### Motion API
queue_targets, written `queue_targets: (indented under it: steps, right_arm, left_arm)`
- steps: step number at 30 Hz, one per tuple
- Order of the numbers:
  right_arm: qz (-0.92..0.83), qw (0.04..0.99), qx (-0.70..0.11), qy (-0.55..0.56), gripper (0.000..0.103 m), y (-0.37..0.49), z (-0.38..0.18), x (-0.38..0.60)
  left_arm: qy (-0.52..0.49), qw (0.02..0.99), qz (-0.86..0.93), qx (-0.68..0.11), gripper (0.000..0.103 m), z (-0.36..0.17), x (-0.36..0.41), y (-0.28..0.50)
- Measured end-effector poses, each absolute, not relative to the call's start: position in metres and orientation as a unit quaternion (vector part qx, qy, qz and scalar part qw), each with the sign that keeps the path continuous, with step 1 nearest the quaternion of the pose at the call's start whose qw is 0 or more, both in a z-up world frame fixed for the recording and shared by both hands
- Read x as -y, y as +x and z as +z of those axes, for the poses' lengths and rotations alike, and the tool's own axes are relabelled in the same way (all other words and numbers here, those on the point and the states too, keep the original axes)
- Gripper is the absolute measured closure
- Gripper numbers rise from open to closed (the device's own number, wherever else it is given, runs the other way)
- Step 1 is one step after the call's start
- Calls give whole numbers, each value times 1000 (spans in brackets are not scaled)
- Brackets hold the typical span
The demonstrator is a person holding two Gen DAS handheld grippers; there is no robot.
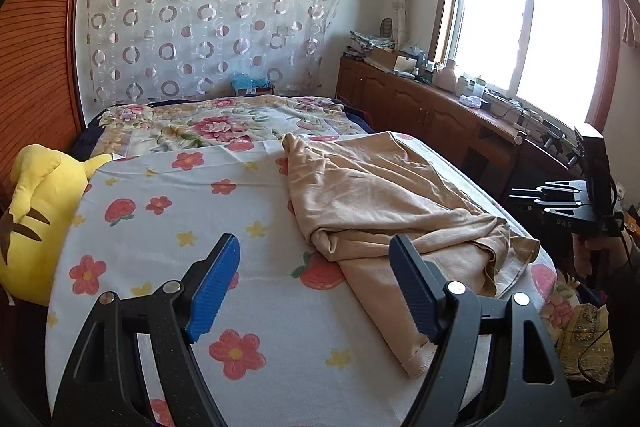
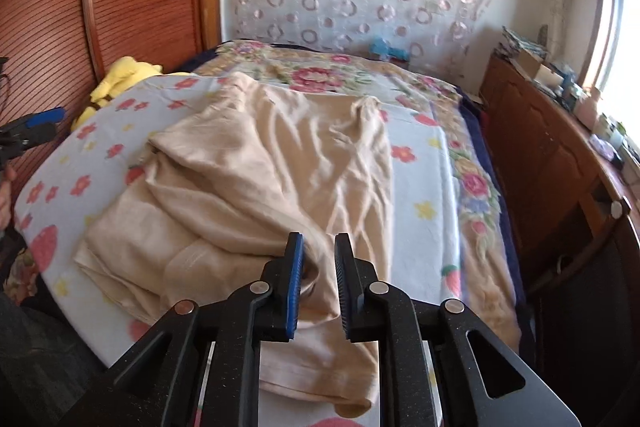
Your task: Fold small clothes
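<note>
Your left claw [image 1: 314, 287] hangs released, jaws wide apart, over the flowered sheet [image 1: 168, 227] at the bottom centre of the left wrist view, with nothing between its blue pads. The beige garment [image 1: 384, 195] lies crumpled on the bed right of centre there, one hem running beneath the right-hand finger. In the right wrist view your right claw [image 2: 318, 279] sits low in the centre, jaws nearly together with a narrow gap, over the garment's rumpled lower fold; whether it pinches cloth, you cannot tell
</note>
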State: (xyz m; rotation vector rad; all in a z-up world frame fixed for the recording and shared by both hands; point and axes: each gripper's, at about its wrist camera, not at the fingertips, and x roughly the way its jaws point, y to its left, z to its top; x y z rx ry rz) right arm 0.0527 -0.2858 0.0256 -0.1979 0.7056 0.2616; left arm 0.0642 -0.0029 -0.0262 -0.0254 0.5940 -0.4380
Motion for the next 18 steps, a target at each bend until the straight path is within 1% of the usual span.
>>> queue_targets:
  steps: [1, 2, 5, 7, 12, 18]
  right_arm:
    - [131, 926, -343, -88, 83, 53, 26, 288]
    - [135, 928, -338, -79, 76, 50, 30, 287]
    - [140, 935, -319, -72, 62, 41, 41, 282]
    - [145, 936, -310, -76, 58, 40, 43, 279]
    - [169, 934, -300, -96, 56, 44, 45, 252]
    - [219, 917, -310, -124, 56, 76, 34, 196]
  left_arm:
    - [-12, 933, -211, -291, 25, -27, 2, 65]
    - [-11, 934, -209, -291, 25, -27, 2, 65]
    - [-12, 935, -206, -290, 25, -27, 0, 66]
    - [-12, 935, -204, -289, 25, -28, -1, 65]
    - [-10, 937, -199, -288, 25, -29, -2, 63]
    - [-14, 938, -191, -289, 25, -31, -11, 64]
